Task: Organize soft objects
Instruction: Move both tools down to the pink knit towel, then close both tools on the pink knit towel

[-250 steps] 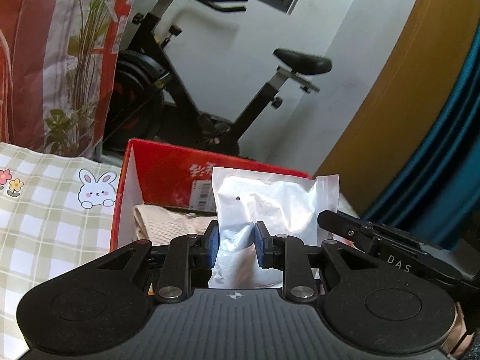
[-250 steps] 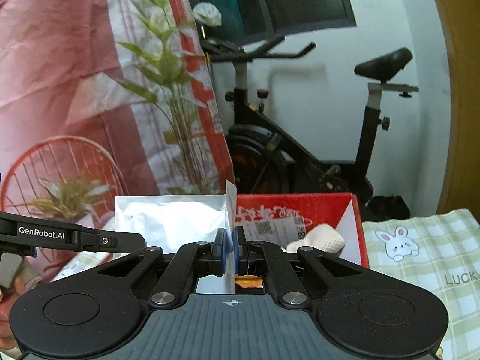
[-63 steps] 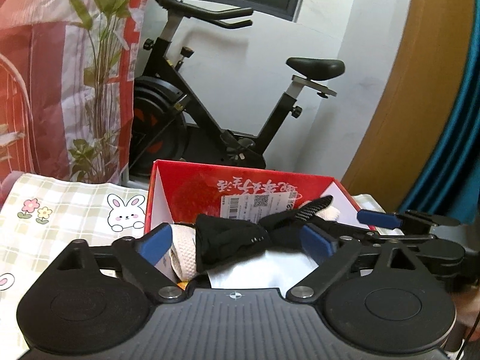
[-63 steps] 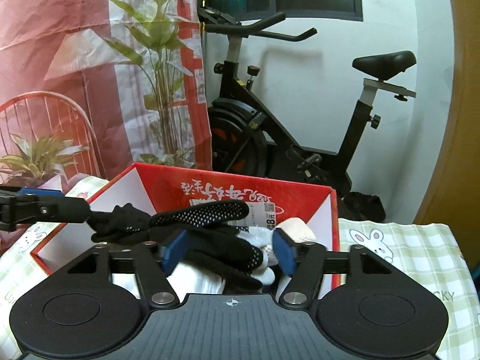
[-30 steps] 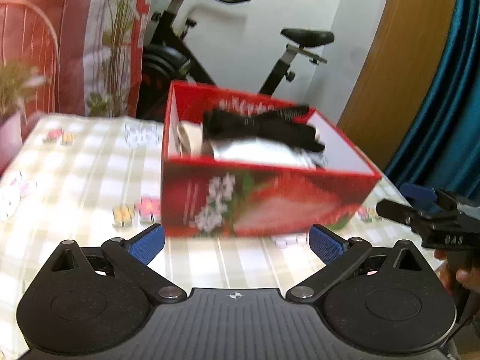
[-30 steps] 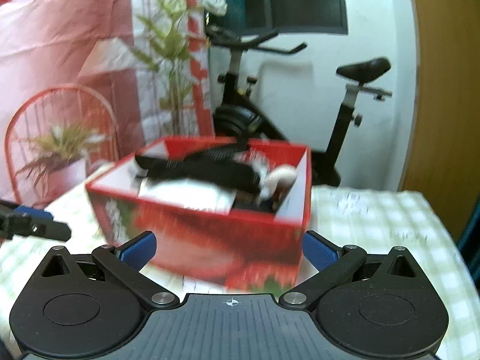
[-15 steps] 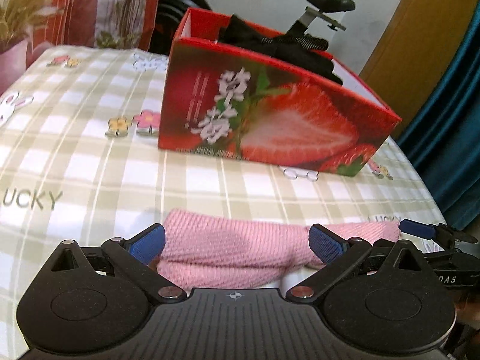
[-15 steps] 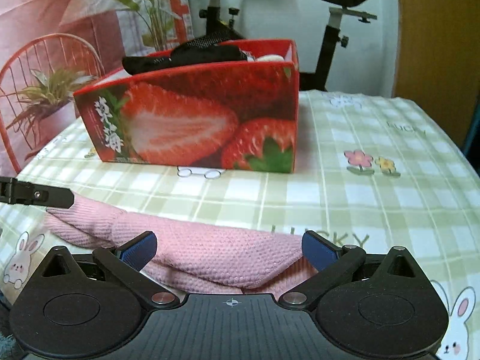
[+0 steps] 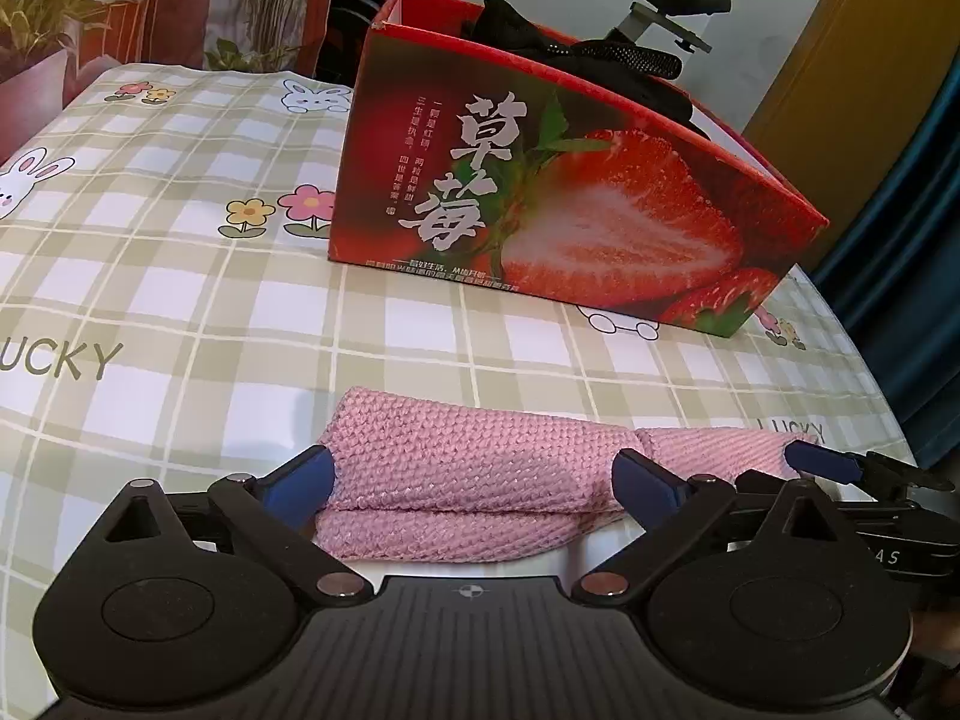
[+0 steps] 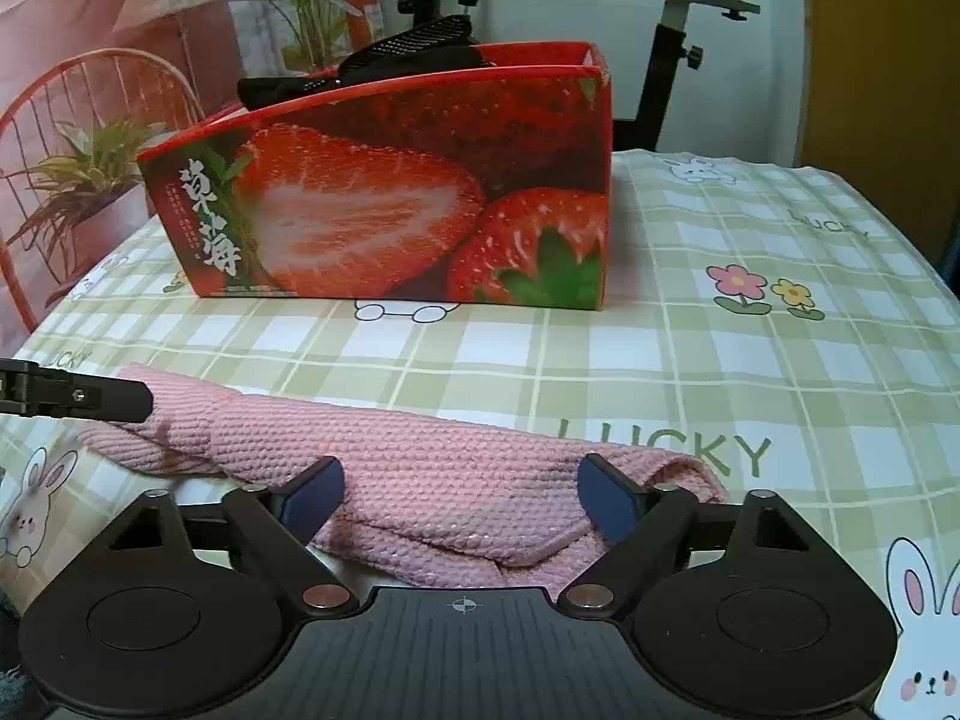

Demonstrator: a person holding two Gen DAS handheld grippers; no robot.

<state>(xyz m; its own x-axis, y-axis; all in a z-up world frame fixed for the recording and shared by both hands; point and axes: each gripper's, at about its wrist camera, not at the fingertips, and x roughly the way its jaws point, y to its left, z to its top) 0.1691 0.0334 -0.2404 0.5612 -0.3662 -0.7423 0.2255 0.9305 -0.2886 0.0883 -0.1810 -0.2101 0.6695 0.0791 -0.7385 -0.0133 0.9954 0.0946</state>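
Pink knitted cloth (image 9: 480, 474), folded, lay flat on green-checked tablecloth (image 9: 198, 276), near front edge, well in front of red strawberry box (image 9: 558, 198). Left gripper (image 9: 474, 483) spread wide over left end of cloth, blue pads either side of the fold; could not tell whether pads touched the knit. Right gripper (image 10: 459, 495) also wide over right end, jaws just closing inward with cloth between them, not yet clamped on it. Box printed with halved strawberry and large white Chinese characters, smaller columns of characters beside them too fine to read. Black gloves (image 10: 396, 60) heaped over box rim. "LUCKY" printed on tablecloth, plus rabbits and flowers. Letters "AS" legible on right gripper body in left wrist view. Exercise bike (image 10: 690, 6) behind table.
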